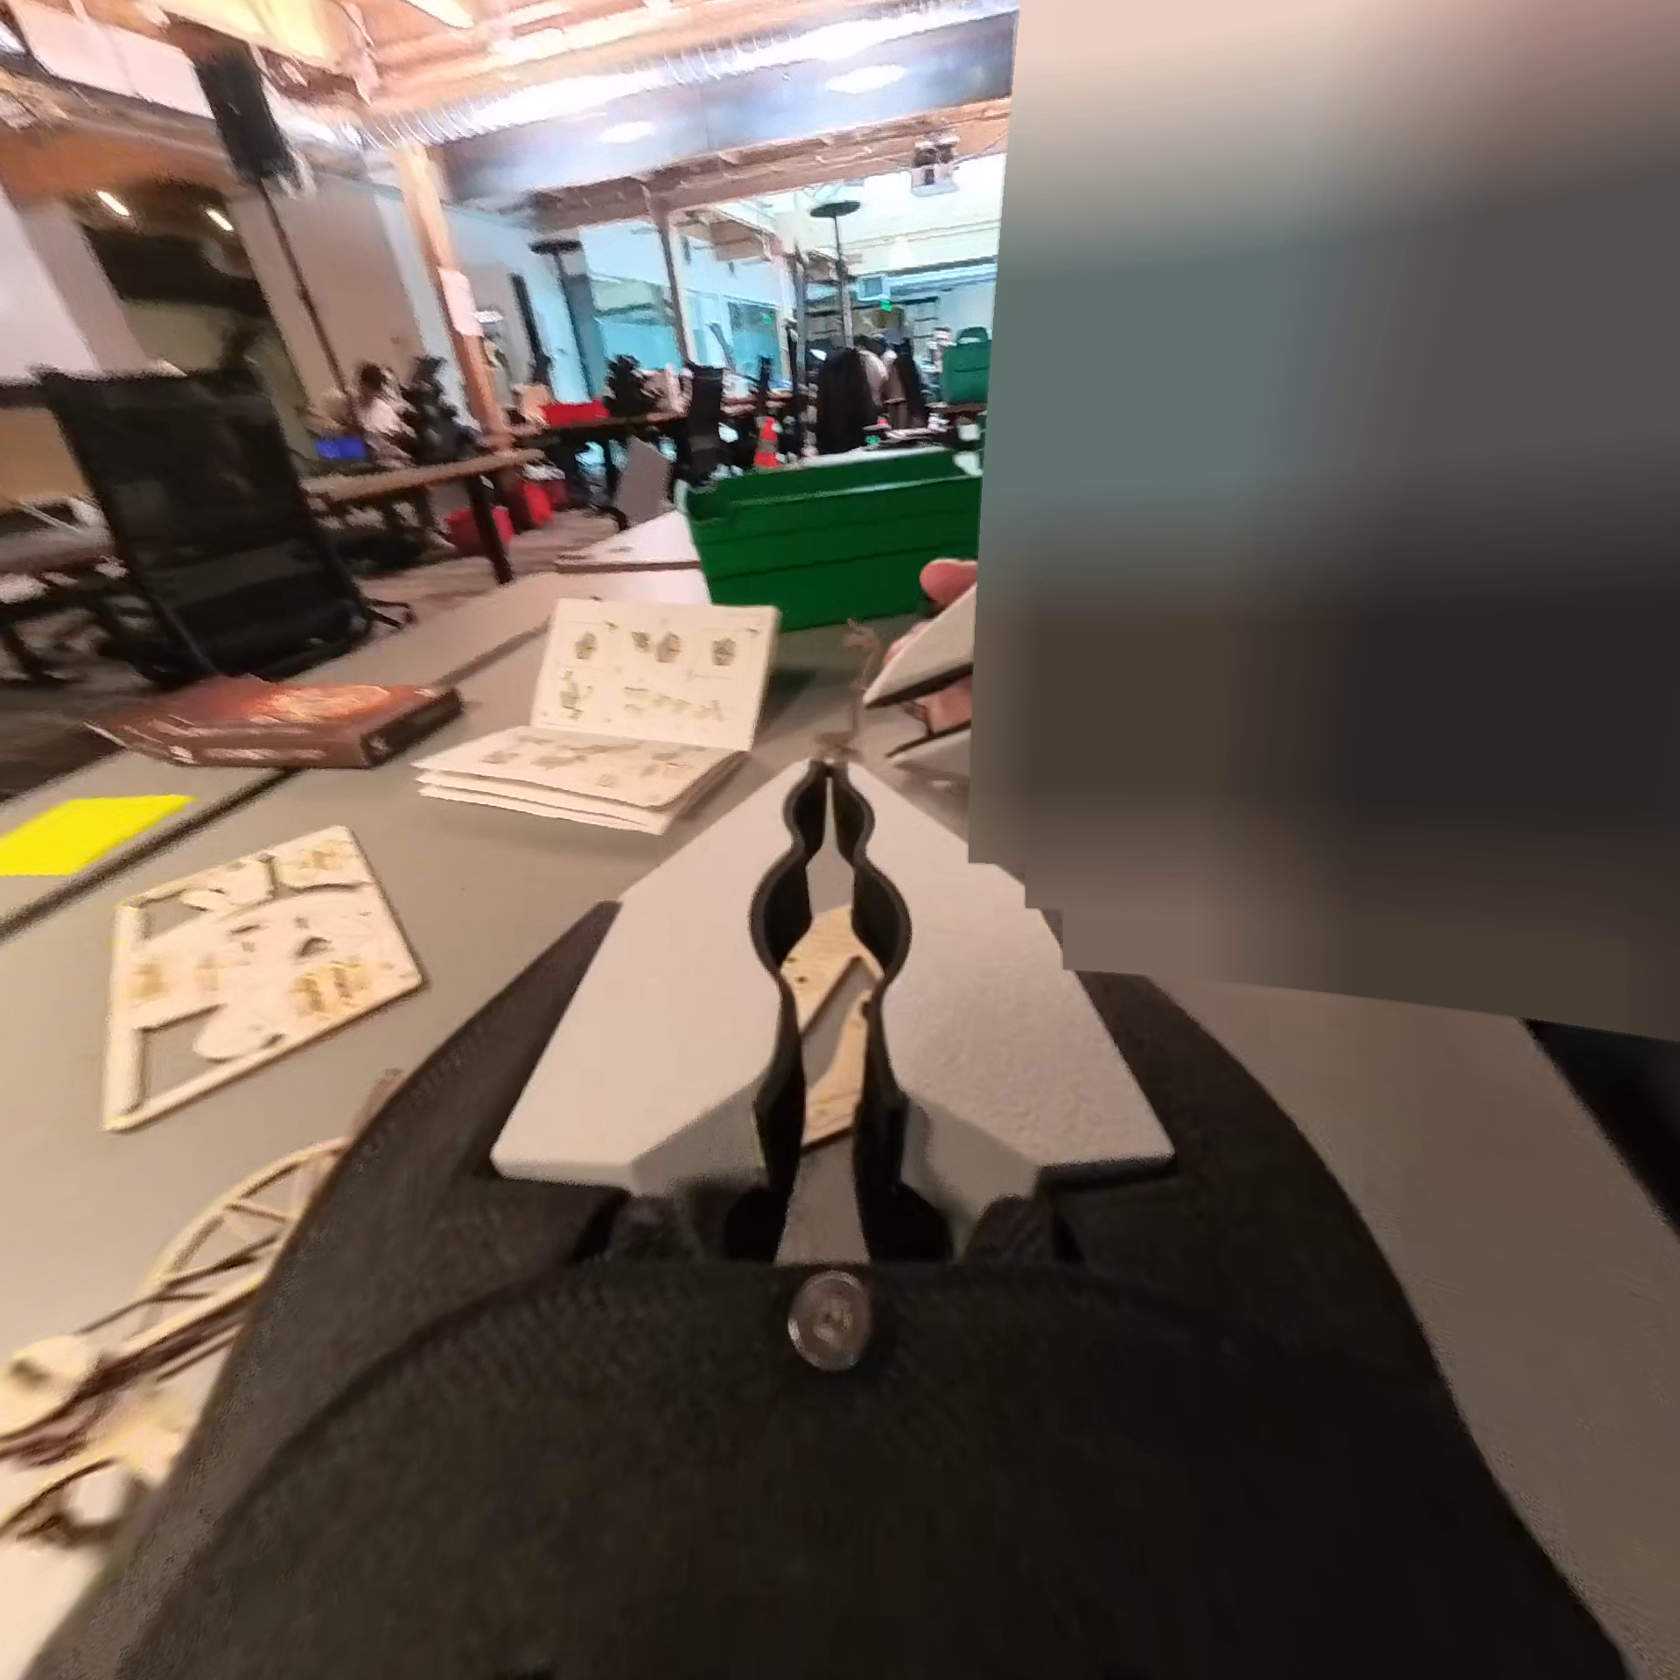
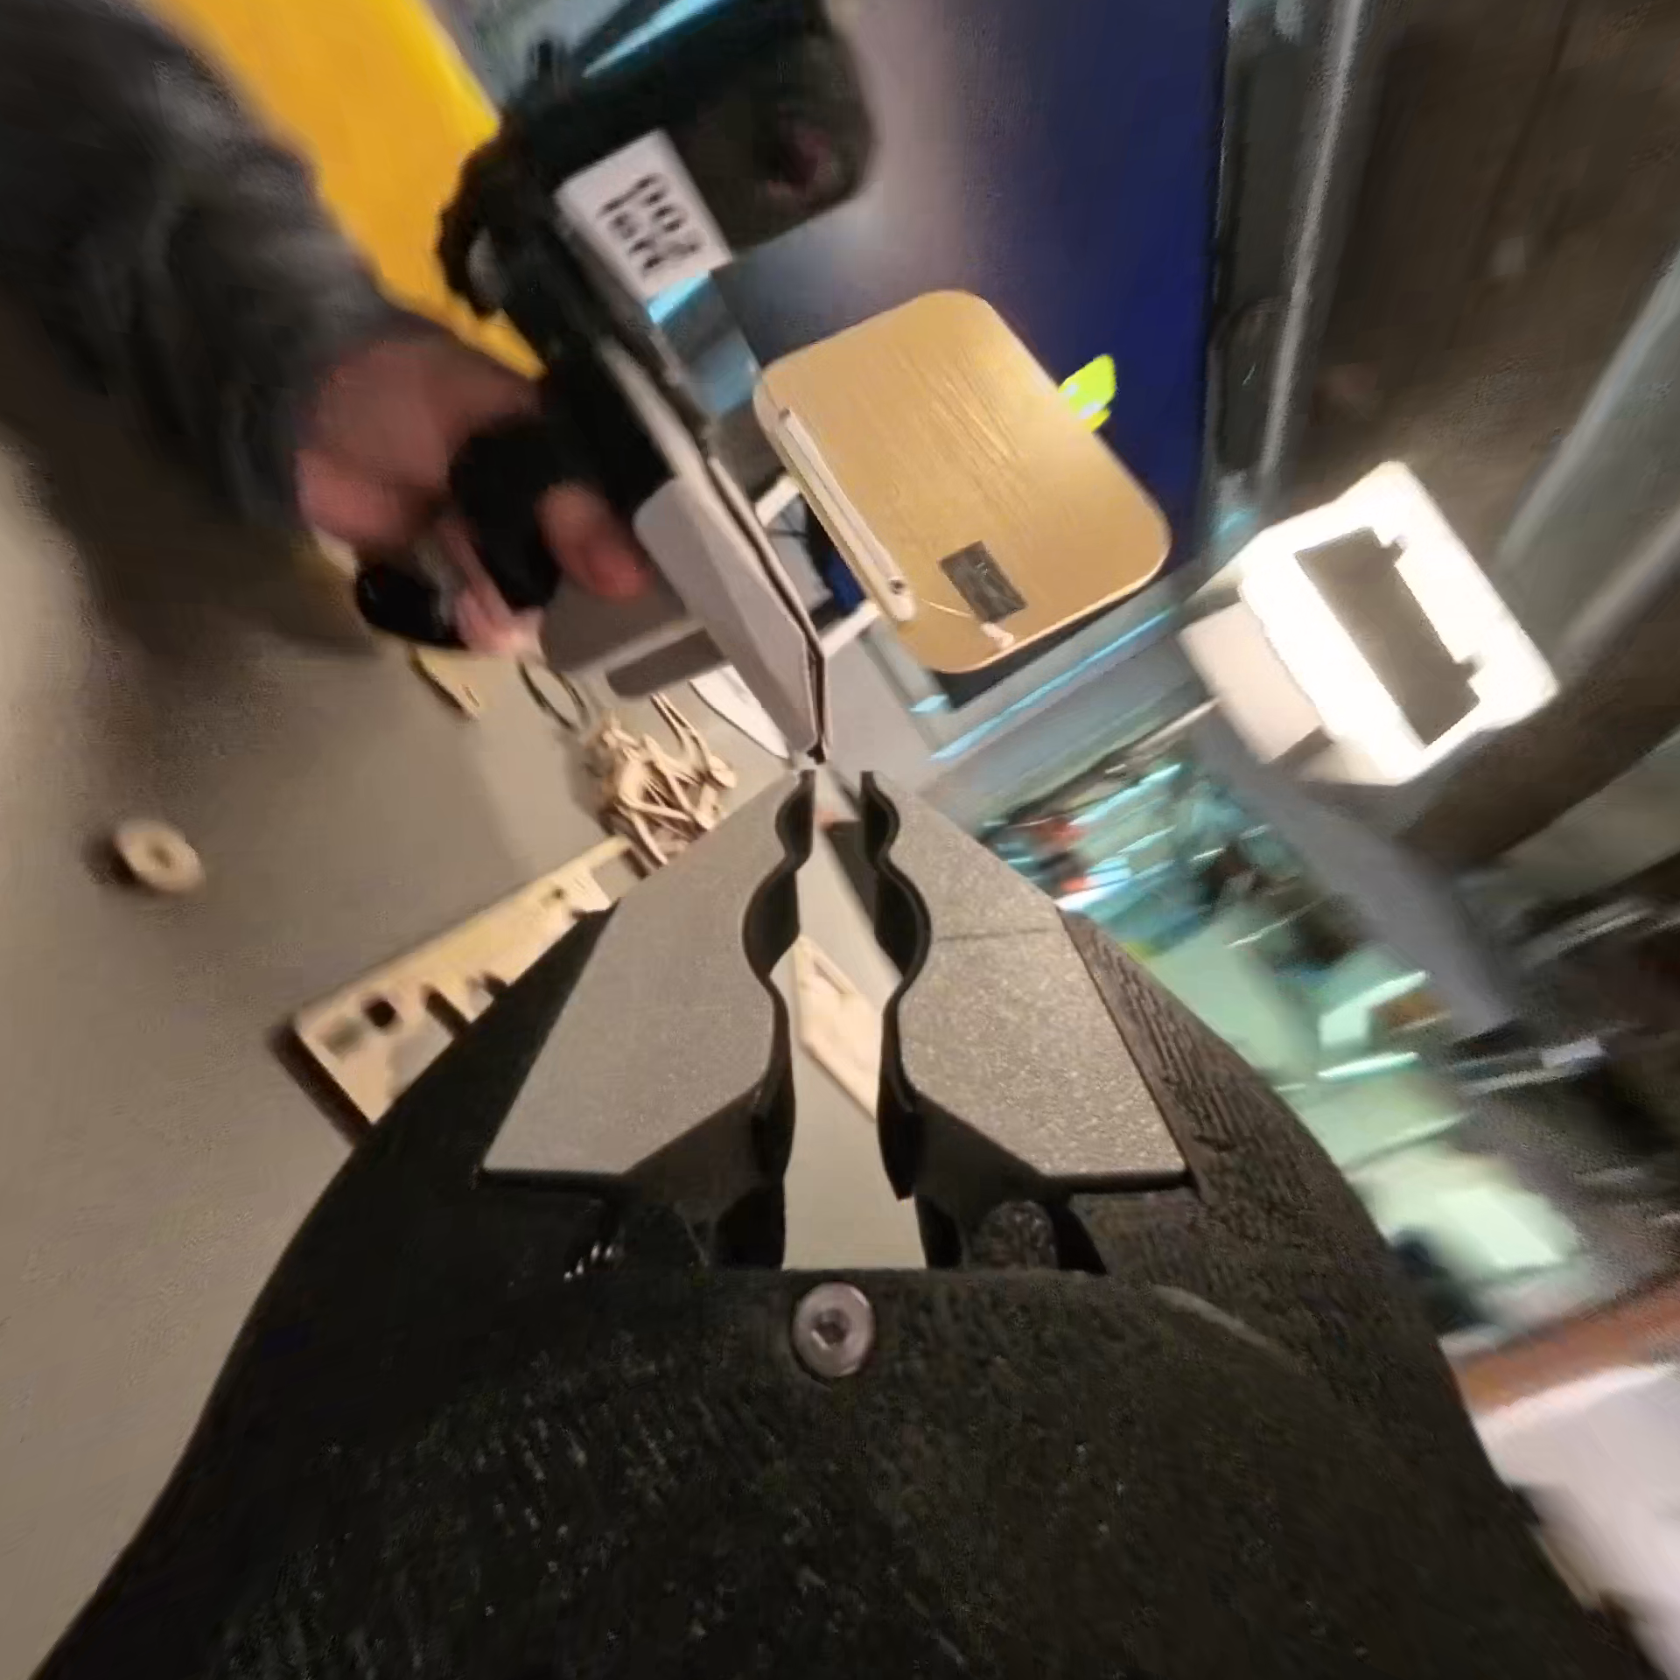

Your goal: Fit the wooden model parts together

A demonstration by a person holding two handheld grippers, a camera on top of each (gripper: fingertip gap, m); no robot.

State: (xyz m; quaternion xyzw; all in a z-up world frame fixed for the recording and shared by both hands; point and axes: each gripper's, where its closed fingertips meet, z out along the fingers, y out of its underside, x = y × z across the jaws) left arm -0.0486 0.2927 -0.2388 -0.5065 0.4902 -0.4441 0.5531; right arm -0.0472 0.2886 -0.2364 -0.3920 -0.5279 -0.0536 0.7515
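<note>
A thin, twig-like wooden piece [image 1: 852, 677] is sticking up from the tips of the left claw [image 1: 829, 773], which is pinching it closed above the grey worktop [image 1: 509, 873]. The right claw [image 2: 832, 786] is meeting it tip to tip, its jaws standing slightly apart and holding nothing. 1 flat wooden part [image 1: 832, 986] is lying on the worktop under the left claw. To the left, 1 punched wooden sheet [image 1: 264, 964] is lying flat, and 1 partly built wooden frame [image 1: 136, 1318] is sitting at the near left edge, blurred. Farther off, 1 open instruction booklet [image 1: 636, 718] and 1 brown box [image 1: 273, 723] are resting near 1 yellow patch [image 1: 91, 832]. In the right wrist view, 1 small wooden disc [image 2: 155, 855] is lying alone, well apart from 1 heap of loose wooden bits [image 2: 655, 782]. A stack of green crates [image 1: 836, 536] is standing at the far edge.
</note>
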